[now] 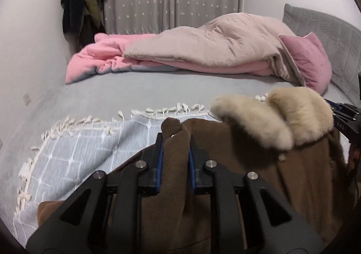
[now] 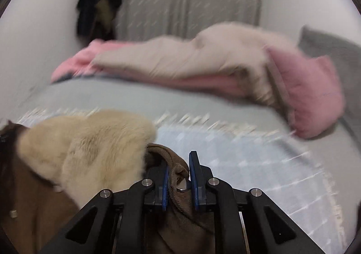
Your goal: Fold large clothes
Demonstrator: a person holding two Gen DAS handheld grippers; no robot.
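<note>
Both grippers clamp the brown coat. Left gripper: blue pads pinched narrow on a bunched fold of the brown cloth. Right gripper: pads closed on another brown fold, beside the cream fur collar. Coat hangs raised between them, over a pale blue checked throw with white tassels, on the grey bed. Pink and beige duvets are heaped at the far side, pink pillow beside them. Right view is blurred.
</note>
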